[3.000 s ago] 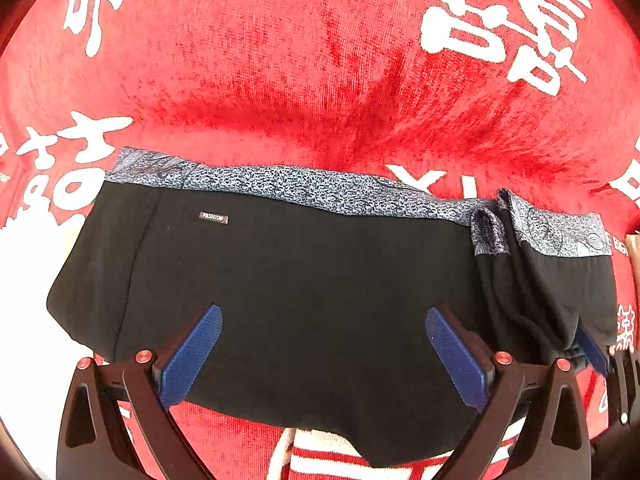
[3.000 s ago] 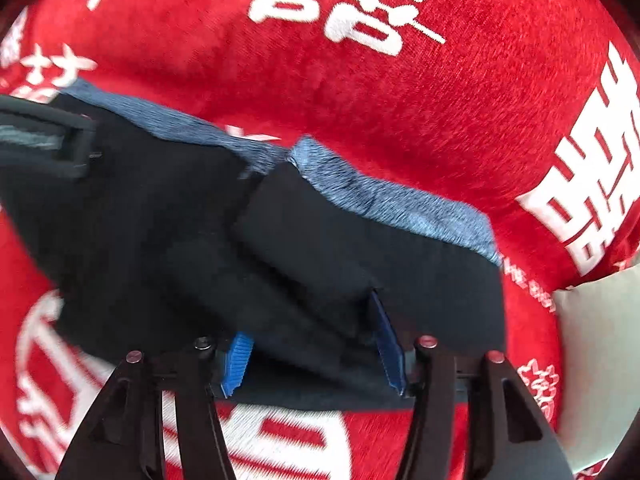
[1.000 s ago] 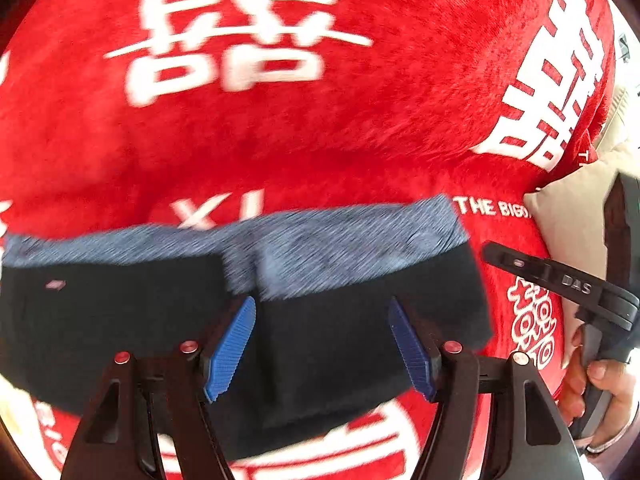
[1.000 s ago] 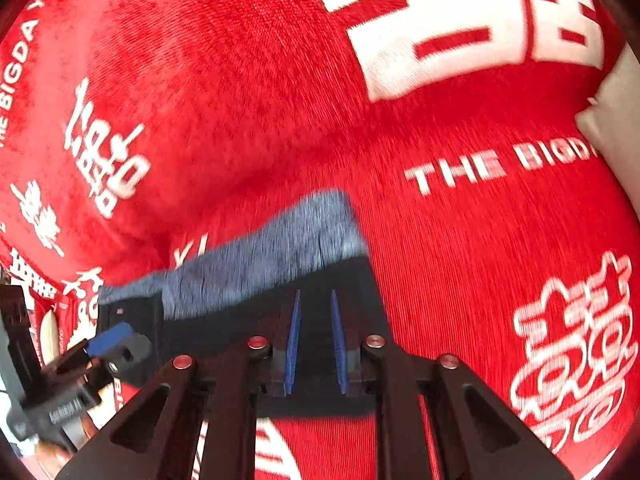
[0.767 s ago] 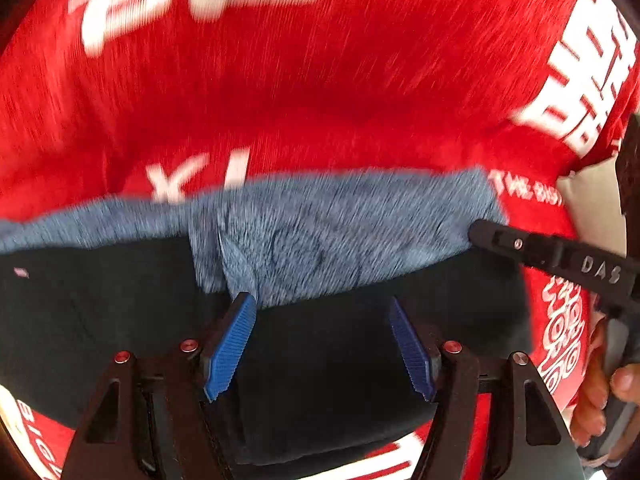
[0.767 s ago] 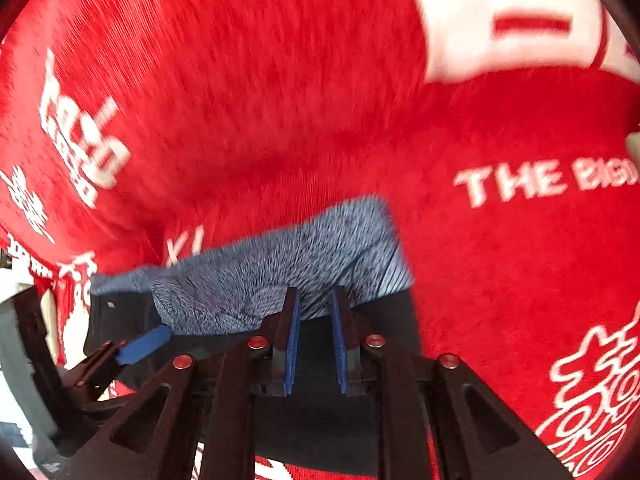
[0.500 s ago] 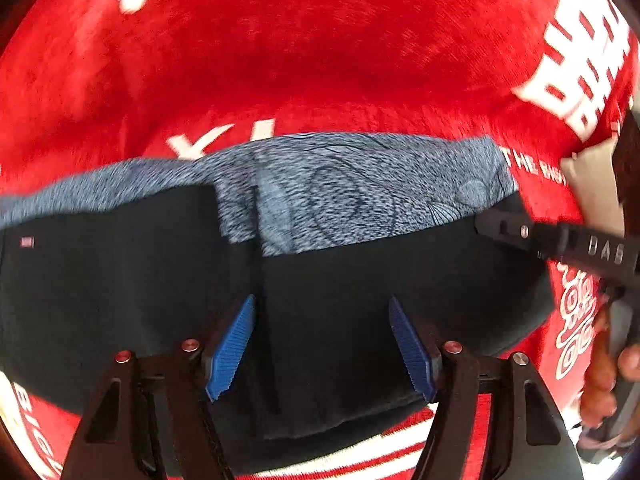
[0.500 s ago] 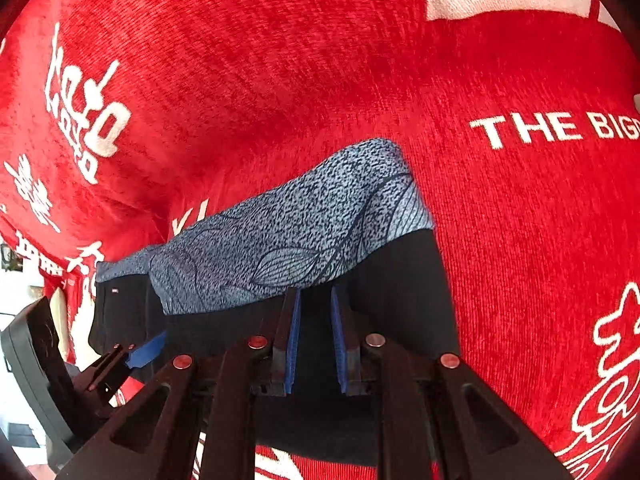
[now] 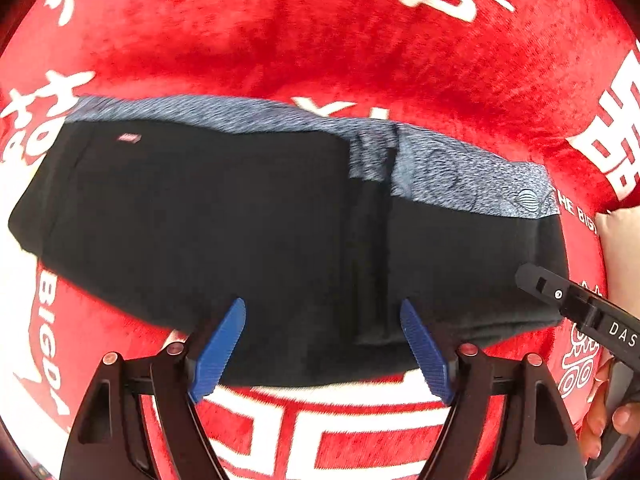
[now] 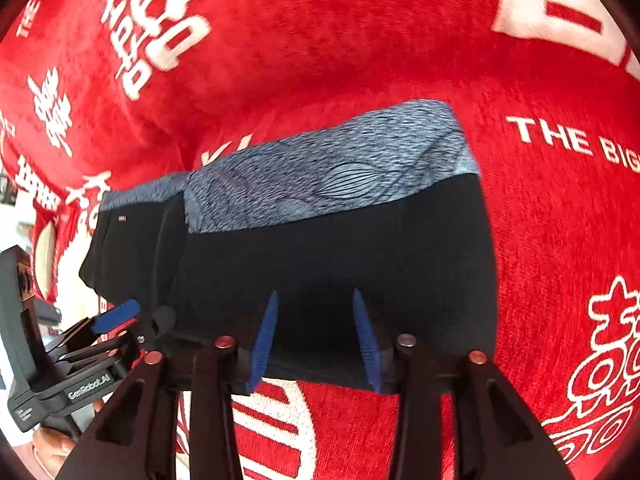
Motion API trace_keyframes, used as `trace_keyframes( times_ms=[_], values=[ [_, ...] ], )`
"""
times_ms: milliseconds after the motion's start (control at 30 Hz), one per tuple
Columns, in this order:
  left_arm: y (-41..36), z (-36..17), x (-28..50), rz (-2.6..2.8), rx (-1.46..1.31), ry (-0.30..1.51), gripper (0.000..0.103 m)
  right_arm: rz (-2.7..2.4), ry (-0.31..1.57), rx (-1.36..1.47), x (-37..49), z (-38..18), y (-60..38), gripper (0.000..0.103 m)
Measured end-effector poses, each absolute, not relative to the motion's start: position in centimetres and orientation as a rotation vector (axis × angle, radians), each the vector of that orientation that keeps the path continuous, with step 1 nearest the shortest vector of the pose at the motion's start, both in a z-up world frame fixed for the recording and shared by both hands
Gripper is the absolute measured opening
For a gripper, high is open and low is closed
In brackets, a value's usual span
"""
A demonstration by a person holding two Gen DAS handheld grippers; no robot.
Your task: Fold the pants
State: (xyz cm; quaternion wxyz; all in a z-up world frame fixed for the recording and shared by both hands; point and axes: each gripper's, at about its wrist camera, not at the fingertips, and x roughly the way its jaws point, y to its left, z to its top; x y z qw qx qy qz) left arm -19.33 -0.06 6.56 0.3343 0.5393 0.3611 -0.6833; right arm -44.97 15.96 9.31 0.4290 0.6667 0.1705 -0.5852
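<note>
The black pants (image 9: 248, 224) with a grey patterned waistband (image 9: 460, 172) lie folded flat on the red cloth; the right part is folded over the rest. They also show in the right wrist view (image 10: 332, 244). My left gripper (image 9: 322, 344) is open and empty, its blue pads over the pants' near edge. My right gripper (image 10: 314, 336) is open, its pads over the near edge of the folded-over part, holding nothing. The right gripper's tip (image 9: 576, 300) shows at the right of the left wrist view; the left gripper (image 10: 116, 320) shows at the lower left of the right wrist view.
A red plush cloth (image 9: 320, 40) with white characters and letters covers the surface (image 10: 560, 208). A pale cushion (image 9: 620, 248) lies at the right edge. A hand (image 9: 604, 424) holds the right gripper's handle.
My right gripper was shut on the pants' folded part and has opened, letting it go. The folded-over part now lies flat. My left gripper has drawn back and to the left.
</note>
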Motion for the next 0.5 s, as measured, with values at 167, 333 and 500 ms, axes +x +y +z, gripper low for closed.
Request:
trace_keyframes(
  times_ms=[167, 333, 500],
  values=[
    [-0.1, 7.0, -16.8, -1.721, 1.352, 1.004, 0.081, -1.434, 0.506, 1.642, -43.2, 9.7, 14.7, 0.054],
    [-0.5, 6.9, -15.0, -1.714, 1.314, 1.051, 0.081, -1.408, 0.569, 1.621, -40.4, 10.5, 13.4, 0.063],
    [-2.1, 7.1, -12.3, -1.713, 1.270, 1.096, 0.081, -1.437, 0.550, 1.602, -38.1, 11.3, 11.7, 0.064]
  ],
)
